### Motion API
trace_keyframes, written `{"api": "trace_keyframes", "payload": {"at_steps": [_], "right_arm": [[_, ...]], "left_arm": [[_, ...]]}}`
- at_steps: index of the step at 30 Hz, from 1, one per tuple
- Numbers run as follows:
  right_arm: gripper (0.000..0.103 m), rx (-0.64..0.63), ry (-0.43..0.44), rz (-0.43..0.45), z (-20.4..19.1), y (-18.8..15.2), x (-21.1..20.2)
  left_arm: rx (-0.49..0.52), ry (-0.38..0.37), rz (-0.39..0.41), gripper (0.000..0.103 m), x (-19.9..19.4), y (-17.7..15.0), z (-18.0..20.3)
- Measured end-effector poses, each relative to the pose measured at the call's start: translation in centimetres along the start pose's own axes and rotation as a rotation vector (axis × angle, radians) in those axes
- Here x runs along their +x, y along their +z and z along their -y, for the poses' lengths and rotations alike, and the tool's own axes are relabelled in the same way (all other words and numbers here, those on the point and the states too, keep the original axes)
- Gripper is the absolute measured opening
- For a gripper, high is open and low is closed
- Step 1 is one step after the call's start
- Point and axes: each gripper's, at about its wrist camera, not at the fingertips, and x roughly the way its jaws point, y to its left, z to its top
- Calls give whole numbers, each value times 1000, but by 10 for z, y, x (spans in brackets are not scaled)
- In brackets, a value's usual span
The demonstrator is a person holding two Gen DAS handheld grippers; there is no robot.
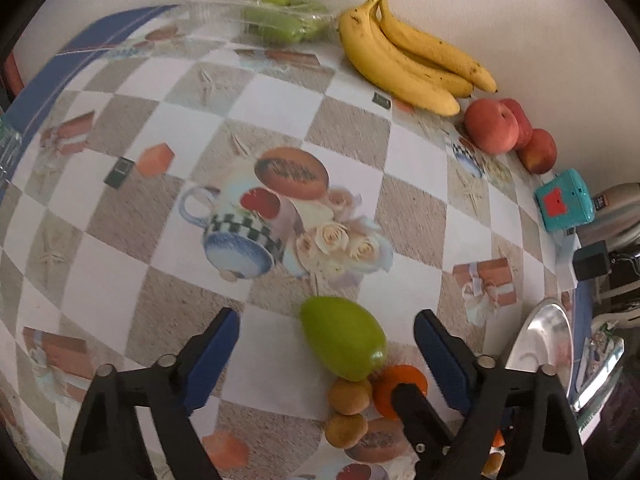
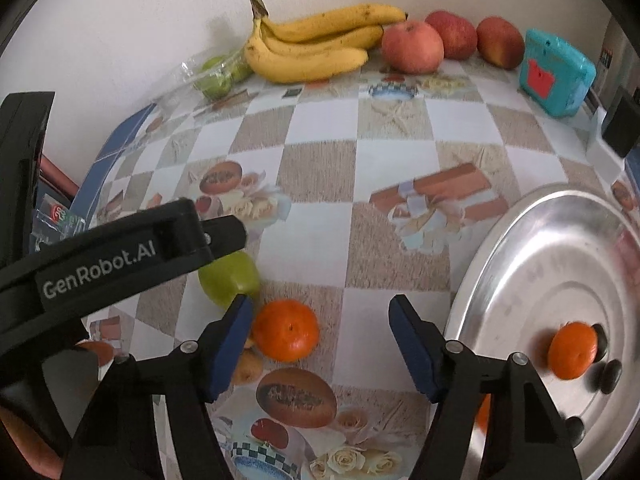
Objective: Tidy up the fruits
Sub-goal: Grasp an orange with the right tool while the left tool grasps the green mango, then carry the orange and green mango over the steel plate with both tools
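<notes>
A green mango-like fruit (image 1: 344, 338) lies on the patterned tablecloth between the blue pads of my left gripper (image 1: 328, 316), which is open with a gap on both sides. Beside it lie an orange (image 2: 286, 330) and two small brown fruits (image 1: 350, 396). My right gripper (image 2: 320, 306) is open around the orange: the left pad is very near it and the right pad stands well off. In the right wrist view a black finger (image 2: 224, 234) of the left gripper crosses above the green fruit (image 2: 230, 280). The steel plate (image 2: 540, 280) holds another orange (image 2: 572, 350) and dark small fruits (image 2: 610, 374).
Along the wall lie a bunch of bananas (image 2: 312, 46), three red apples (image 2: 412, 48), a clear plastic box of green fruits (image 2: 216, 74) and a teal box (image 2: 554, 74). A dark block (image 2: 622, 128) stands at the right table edge.
</notes>
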Motion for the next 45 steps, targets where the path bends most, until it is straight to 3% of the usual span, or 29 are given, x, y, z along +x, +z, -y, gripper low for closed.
{"api": "trace_keyframes", "payload": {"at_steps": [8,13,18,27,39,45], "right_arm": [[66,39,55,-25,2,-4,4],[58,55,79,-29,2,-4,6],[50,61,103,-19,1,-4,5],[39,75,138,-26,-1,-5,6],[38,133,186,-5,6,-7,-8],[38,159,167,6,11,-8,-22]], "left_arm": [[-2,-7,-33,81,7,-4,2],[6,-5,-45,68,9,-4,3],[6,-31,-47,50,10,-3,5],[-1,-23,-39,49,8,-3,7],[-22,-31,-10,49,-11,-5,0],[-19,-32,23,49,-29,-5,1]]}}
